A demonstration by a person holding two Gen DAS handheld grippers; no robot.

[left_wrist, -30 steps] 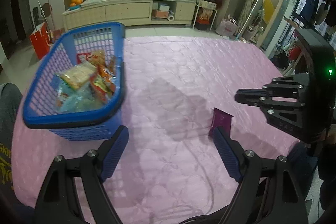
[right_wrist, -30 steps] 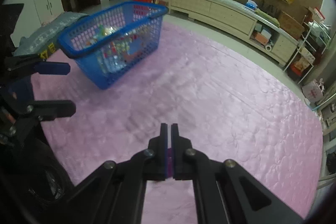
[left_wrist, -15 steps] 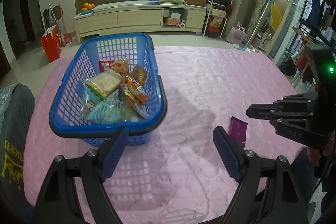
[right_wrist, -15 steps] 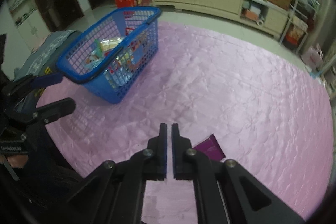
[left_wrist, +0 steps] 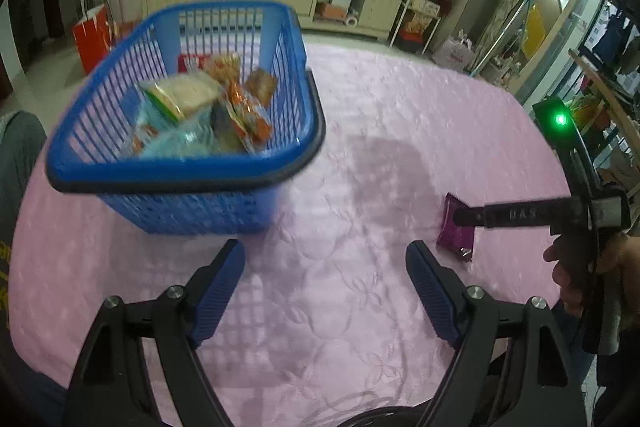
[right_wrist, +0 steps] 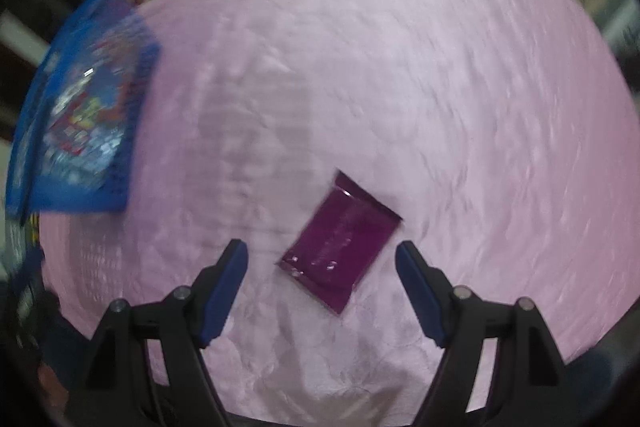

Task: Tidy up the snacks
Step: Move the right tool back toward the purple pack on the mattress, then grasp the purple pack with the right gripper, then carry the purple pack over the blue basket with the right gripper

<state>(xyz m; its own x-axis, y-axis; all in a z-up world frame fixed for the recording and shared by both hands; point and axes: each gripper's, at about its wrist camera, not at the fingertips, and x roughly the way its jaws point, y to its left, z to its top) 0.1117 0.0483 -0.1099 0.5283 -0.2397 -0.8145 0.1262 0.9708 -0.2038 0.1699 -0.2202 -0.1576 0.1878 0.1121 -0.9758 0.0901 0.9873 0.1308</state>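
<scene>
So the step in hand looks like picking the last loose snack, a purple packet [right_wrist: 340,243], off the pink quilted surface [right_wrist: 400,87] (looks more like a bed cover than a counter, tbh). The packet lies flat and skewed, corner toward the camera, sitting between the right claw [right_wrist: 320,267] tips but not touched by either pad; the jaws are opening right now, wide enough to straddle it. My take: a thin flat pouch on soft fabric is annoying, so I'd roll the wrist until the pads line up with the two long edges instead of the corners, press the tips a bit into the cover, then close so the pouch bows up into the grip. Closing across the diagonal would probably just spin it. The left claw [left_wrist: 324,283] is also spread wide with nothing in it, hovering over bare cover just near of the blue basket [left_wrist: 188,179], which is off to the left and already holds several snack bags [left_wrist: 200,107]. In the left view the right claw's finger crosses over the packet's far end, so height looks about right.
</scene>
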